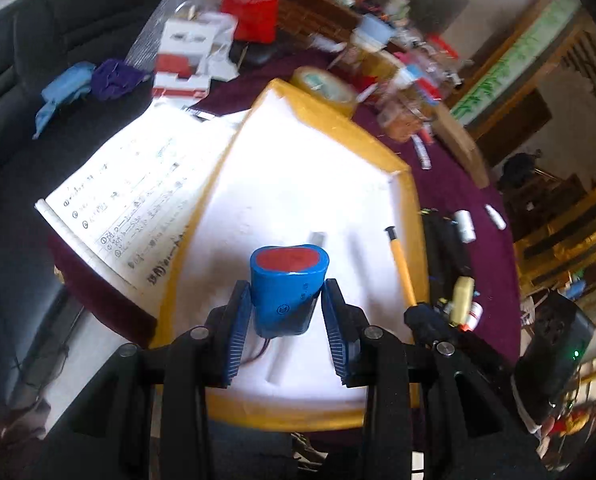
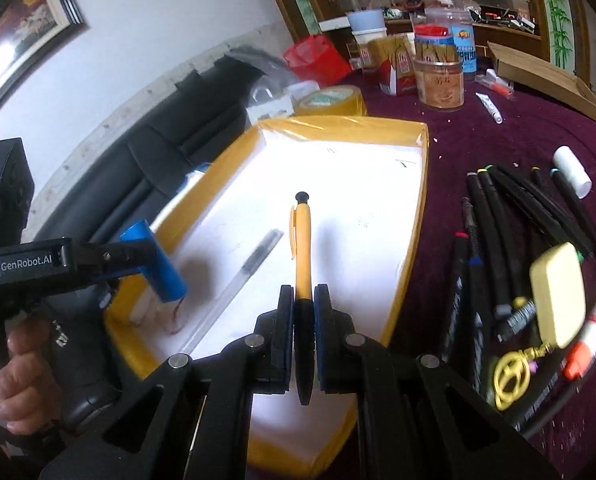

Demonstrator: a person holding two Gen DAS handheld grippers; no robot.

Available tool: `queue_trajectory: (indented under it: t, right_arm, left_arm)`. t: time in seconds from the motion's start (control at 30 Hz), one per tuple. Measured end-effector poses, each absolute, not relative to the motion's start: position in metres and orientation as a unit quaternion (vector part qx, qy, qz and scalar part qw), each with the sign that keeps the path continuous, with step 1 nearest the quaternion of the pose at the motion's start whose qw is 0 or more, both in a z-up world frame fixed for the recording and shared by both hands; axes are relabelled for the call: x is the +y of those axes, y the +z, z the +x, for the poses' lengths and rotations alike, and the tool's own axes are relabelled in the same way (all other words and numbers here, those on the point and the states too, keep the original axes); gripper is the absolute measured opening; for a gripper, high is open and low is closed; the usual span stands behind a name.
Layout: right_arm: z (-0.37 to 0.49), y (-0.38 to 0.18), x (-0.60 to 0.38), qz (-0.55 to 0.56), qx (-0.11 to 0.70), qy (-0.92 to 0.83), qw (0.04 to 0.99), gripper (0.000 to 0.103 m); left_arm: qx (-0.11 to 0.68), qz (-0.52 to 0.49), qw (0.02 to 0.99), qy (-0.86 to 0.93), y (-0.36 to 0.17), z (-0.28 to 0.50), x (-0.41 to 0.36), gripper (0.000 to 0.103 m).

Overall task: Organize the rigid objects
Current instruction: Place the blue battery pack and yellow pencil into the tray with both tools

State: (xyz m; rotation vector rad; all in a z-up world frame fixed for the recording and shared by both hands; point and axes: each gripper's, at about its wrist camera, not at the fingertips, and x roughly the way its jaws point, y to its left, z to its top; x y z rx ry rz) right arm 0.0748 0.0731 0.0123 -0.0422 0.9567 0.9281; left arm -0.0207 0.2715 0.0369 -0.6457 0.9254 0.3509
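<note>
Right gripper [image 2: 304, 312] clamps a yellow pen [image 2: 302, 248]; "GenRobot.AI"-marked left gripper [image 1: 285, 312] clamps a blue battery pack [image 1: 287, 288].

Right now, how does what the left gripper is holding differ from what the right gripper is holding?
The left gripper clamps a blue battery pack: short, fat, with a red end cap and thin wires trailing beneath. The right gripper clamps a yellow pen: long, slim, with black ends. The pack needs half-open jaws; the pen leaves them nearly closed. Both are held above the yellow-rimmed white tray, where a clear pen already lies.
</note>
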Motion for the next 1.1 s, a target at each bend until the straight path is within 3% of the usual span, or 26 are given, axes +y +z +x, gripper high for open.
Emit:
queue_trajectory:
  t: [0.5,0.6,0.67,0.73,0.97,1.1]
  right_arm:
    - [0.073,-0.008,0.110,-0.123,0.434,0.385,0.805,0.009]
    - [0.072,-0.005,0.106,-0.113,0.436,0.395,0.801,0.019]
    - [0.071,0.004,0.090,-0.074,0.433,0.417,0.795,0.038]
    - [0.065,0.013,0.075,-0.047,0.423,0.425,0.799,0.047]
    - [0.032,0.039,-0.020,0.037,0.400,0.458,0.793,0.047]
    - [0.027,0.037,-0.066,0.058,0.407,0.434,0.802,0.047]
  left_arm:
    - [0.472,-0.228,0.819,0.234,0.002,0.005,0.277,0.032]
    - [0.466,-0.219,0.823,0.237,0.003,0.002,0.275,0.036]
    - [0.459,-0.221,0.827,0.237,0.007,-0.003,0.272,0.040]
    - [0.444,-0.222,0.834,0.240,0.014,-0.011,0.265,0.042]
    - [0.386,-0.200,0.877,0.205,0.052,-0.040,0.192,0.057]
    - [0.388,-0.177,0.895,0.133,0.060,-0.037,0.139,0.057]
